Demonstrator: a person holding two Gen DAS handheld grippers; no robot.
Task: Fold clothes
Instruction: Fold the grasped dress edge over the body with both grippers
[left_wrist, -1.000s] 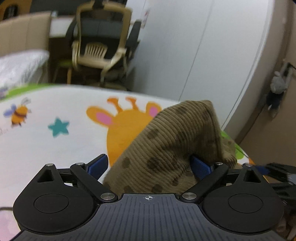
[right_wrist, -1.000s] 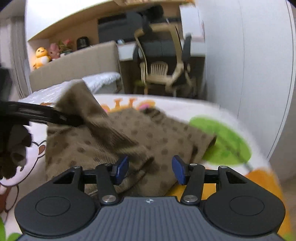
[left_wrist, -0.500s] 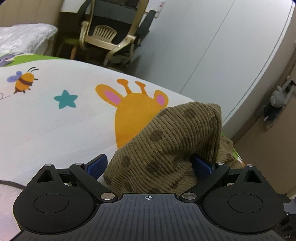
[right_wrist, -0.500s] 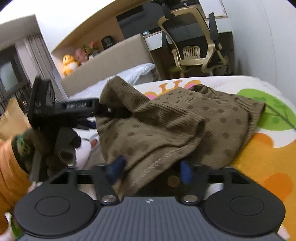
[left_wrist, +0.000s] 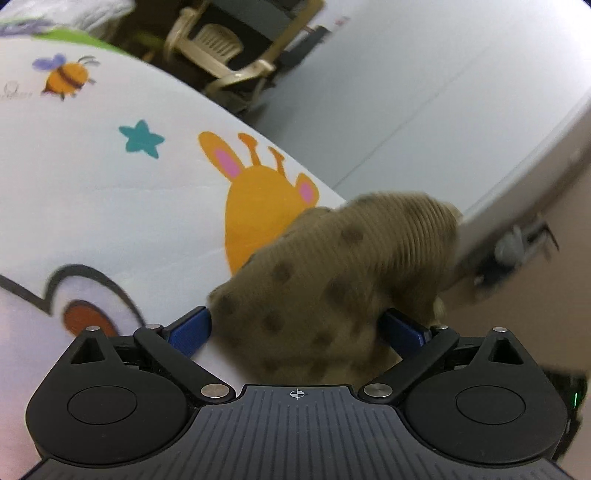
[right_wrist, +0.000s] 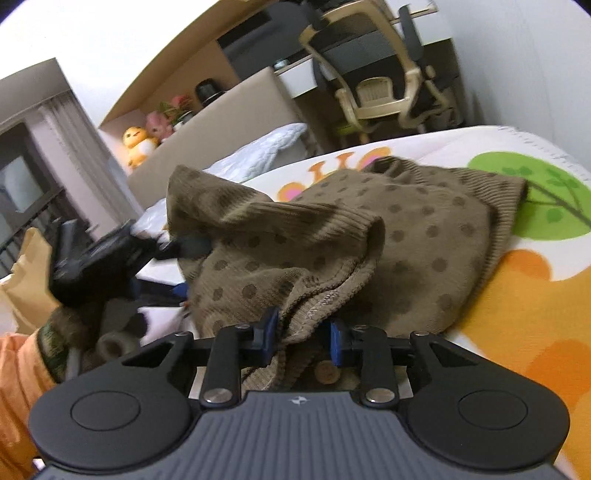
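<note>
The left gripper (left_wrist: 297, 328), blurred, seemingly grasped the brown polka-dot ribbed garment (right_wrist: 369, 240); the right gripper (right_wrist: 302, 338) pinched its hem at 6 o'clock.

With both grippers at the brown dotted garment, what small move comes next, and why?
Probably lift both grippers together and draw them apart. The right gripper pinches the hem of the brown dotted garment, the left gripper holds a bunched fold, and the cloth lies crumpled on the cartoon blanket, too rumpled to fold.

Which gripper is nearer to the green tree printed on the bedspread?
Right. The right gripper holds the brown dotted garment on the side where the green tree lies; the left gripper grips the garment's far corner, across from it.
</note>
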